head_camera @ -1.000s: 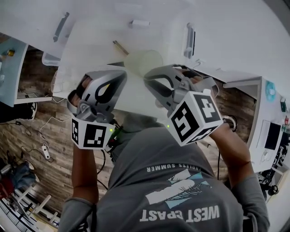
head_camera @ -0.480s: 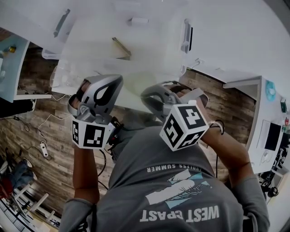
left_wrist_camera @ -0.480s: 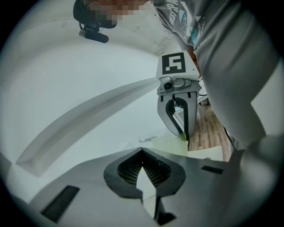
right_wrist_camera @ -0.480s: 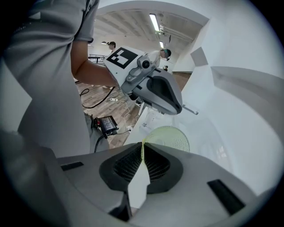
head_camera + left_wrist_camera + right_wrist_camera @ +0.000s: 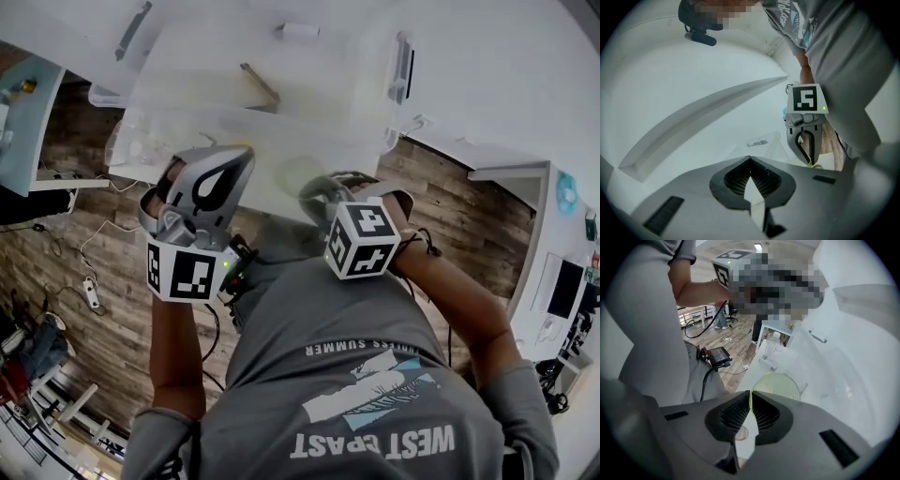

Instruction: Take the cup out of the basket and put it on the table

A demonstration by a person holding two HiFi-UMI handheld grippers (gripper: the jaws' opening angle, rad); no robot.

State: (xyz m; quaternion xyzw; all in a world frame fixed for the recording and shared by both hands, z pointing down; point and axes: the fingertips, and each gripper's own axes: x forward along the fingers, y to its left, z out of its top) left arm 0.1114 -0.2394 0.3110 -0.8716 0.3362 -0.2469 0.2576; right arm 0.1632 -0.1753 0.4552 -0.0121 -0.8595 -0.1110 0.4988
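Placement, we judge: our right gripper (image 5: 749,394) pinches the pale cup (image 5: 780,385) by its rim, outside the basket (image 5: 141,150), above the table (image 5: 487,75). Our left gripper (image 5: 750,160) is pressed together, empty. Next we lower and release.

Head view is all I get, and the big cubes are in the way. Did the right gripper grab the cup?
Observer: Yes. The right gripper view shows the right gripper with its jaws pinched on the rim of the cup.
Operator: What colour is the cup? It looks like a ghost to me.
Observer: Pale yellow-green, and you can see through it.
Operator: Is the other gripper holding anything?
Observer: No. In the left gripper view the left gripper has its jaw tips together with nothing between them.
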